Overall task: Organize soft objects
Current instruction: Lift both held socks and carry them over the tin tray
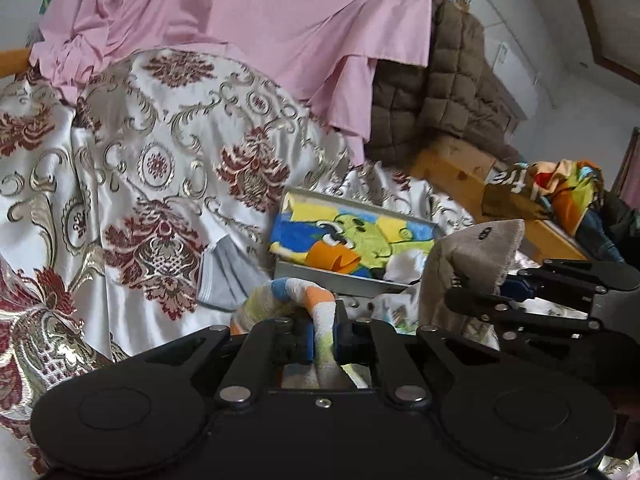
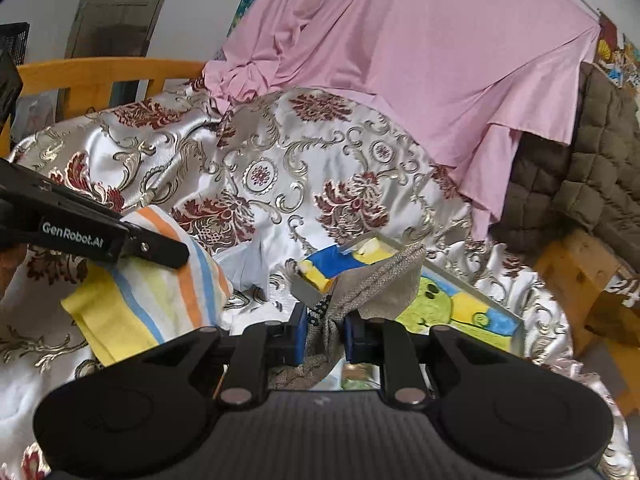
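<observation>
My left gripper [image 1: 324,332] is shut on a fold of a striped towel [image 1: 288,292] with orange, blue and yellow bands; in the right wrist view the towel [image 2: 152,292] hangs below the left gripper [image 2: 176,250]. My right gripper [image 2: 326,328] is shut on a grey-beige knitted cloth [image 2: 376,280], which stands up from its pads. In the left wrist view that cloth [image 1: 476,256] rises at the right. Just beyond both grippers lies a shallow grey box [image 1: 332,274] holding a bright cartoon towel [image 1: 352,236].
Everything rests on a white satin bedspread [image 1: 160,160] with red and gold flowers. A pink sheet [image 1: 260,20] and a brown quilted jacket [image 1: 436,92] hang behind. A grey garment [image 1: 224,280] lies left of the box. A wooden bed frame [image 1: 452,168] with colourful cloths [image 1: 560,188] stands right.
</observation>
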`<state>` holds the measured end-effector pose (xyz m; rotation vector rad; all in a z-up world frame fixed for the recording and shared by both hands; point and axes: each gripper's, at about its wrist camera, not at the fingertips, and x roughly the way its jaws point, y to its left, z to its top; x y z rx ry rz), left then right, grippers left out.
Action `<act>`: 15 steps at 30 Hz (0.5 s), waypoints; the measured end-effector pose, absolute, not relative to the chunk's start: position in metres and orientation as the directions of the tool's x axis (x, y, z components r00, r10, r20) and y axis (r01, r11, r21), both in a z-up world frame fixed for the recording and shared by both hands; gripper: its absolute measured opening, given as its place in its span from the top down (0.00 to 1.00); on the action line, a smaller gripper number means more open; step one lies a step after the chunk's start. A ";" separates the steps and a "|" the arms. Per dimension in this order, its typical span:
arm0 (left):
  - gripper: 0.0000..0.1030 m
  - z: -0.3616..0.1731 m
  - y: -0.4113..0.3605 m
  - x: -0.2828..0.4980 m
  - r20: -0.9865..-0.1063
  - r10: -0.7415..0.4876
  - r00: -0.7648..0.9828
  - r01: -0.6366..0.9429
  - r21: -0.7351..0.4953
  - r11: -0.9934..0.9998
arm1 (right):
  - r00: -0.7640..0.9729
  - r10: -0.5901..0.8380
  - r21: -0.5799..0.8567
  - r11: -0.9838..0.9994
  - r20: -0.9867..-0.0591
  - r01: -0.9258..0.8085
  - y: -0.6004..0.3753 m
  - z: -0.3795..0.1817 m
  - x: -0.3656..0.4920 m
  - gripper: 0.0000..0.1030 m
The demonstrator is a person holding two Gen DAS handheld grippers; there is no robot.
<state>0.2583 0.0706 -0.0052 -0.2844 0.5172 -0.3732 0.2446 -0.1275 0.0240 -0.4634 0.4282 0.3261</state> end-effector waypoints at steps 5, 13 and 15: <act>0.92 0.006 0.071 0.243 -0.404 -0.437 0.803 0.297 -0.365 0.882 | 0.869 0.198 -0.356 0.854 -0.454 -0.380 -0.148 0.035 0.221 0.81; 0.92 0.022 0.057 0.223 -0.368 -0.524 0.768 0.361 -0.426 0.829 | 0.855 0.206 -0.333 0.858 -0.476 -0.392 -0.178 0.034 0.186 0.81; 0.92 0.026 0.050 0.231 -0.377 -0.540 0.753 0.345 -0.472 0.811 | 0.850 0.214 -0.315 0.863 -0.481 -0.396 -0.184 0.033 0.185 0.81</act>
